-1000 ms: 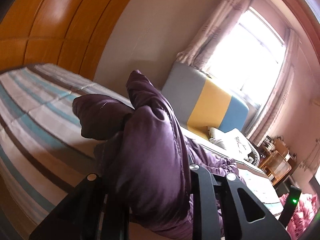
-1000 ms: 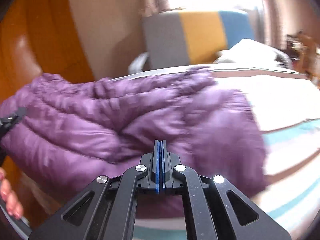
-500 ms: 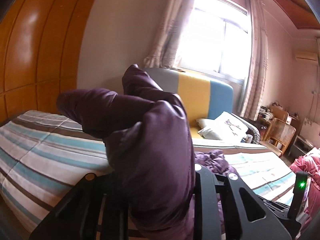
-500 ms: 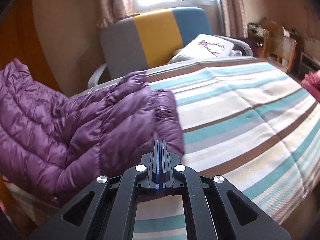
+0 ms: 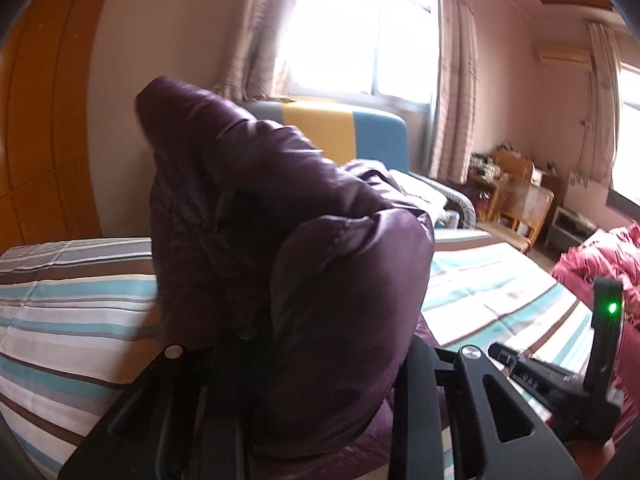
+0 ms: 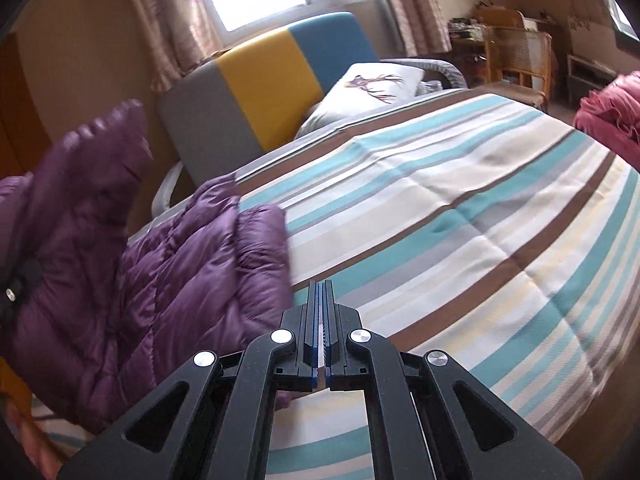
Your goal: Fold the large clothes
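A purple quilted down jacket point(image 5: 280, 200) bulges up between the fingers of my left gripper point(image 5: 328, 340), which grips a thick fold of it and holds it above the striped bed point(image 5: 72, 300). The left jaws are opening, with the fabric still filling the gap and hiding the pads. In the right wrist view the rest of the jacket point(image 6: 160, 272) hangs and lies at the bed's left side. My right gripper point(image 6: 318, 292) is shut with nothing in it, just right of the jacket's edge, over the striped sheet point(image 6: 440, 208).
A grey, yellow and blue sofa chair point(image 6: 272, 76) with a white pillow point(image 6: 372, 84) stands behind the bed under the window. A pink-red quilt point(image 6: 612, 112) lies at the far right. An orange wooden wardrobe point(image 5: 40, 120) fills the left.
Both views have swung to the right. The left gripper carried the jacket fold along and rolled. The right gripper slid off the jacket and now points at bare striped sheet.
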Tool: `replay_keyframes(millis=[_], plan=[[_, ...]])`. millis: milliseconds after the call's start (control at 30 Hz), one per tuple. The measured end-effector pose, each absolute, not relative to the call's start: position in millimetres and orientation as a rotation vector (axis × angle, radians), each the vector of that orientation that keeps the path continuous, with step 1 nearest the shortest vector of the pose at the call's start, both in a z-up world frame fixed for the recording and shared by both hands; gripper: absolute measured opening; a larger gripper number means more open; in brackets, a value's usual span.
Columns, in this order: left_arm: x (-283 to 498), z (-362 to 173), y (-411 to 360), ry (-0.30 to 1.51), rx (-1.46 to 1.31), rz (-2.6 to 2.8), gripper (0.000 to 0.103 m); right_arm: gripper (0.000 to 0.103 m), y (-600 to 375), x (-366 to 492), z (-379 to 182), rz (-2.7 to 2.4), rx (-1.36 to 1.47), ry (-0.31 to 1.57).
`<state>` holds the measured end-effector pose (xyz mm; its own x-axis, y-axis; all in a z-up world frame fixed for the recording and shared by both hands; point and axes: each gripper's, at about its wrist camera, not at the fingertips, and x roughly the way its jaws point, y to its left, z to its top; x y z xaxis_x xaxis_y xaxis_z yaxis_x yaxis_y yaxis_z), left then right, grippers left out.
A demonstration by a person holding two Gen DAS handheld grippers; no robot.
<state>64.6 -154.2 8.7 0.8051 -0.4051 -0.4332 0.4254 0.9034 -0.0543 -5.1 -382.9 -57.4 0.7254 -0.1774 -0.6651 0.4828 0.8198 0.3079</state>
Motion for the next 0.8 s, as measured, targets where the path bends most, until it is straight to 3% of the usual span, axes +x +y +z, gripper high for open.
replay_keyframes(millis=[500,633,700,733,767,800], plan=[[51,-52,-205,0.574,0.299,-0.559,0.03,0.001,-410,-10,-71,-0.439,0.54,0.695],[49,-52,-207,0.563,0.313,-0.58,0.037,0.001,-412,-11,-72,-0.445,0.547,0.697],[46,-46,-201,0.57,0.283,-0.6,0.044,0.001,-412,-11,-70,-0.446,0.546,0.694],[43,-41,-195,0.573,0.251,-0.622,0.059,0.001,-411,-11,-70,-0.446,0.543,0.693],[39,-34,-188,0.573,0.202,-0.662,0.081,0.001,-411,-11,-69,-0.445,0.541,0.693],[36,-27,-182,0.566,0.158,-0.693,0.089,0.001,-410,-12,-68,-0.443,0.539,0.691]])
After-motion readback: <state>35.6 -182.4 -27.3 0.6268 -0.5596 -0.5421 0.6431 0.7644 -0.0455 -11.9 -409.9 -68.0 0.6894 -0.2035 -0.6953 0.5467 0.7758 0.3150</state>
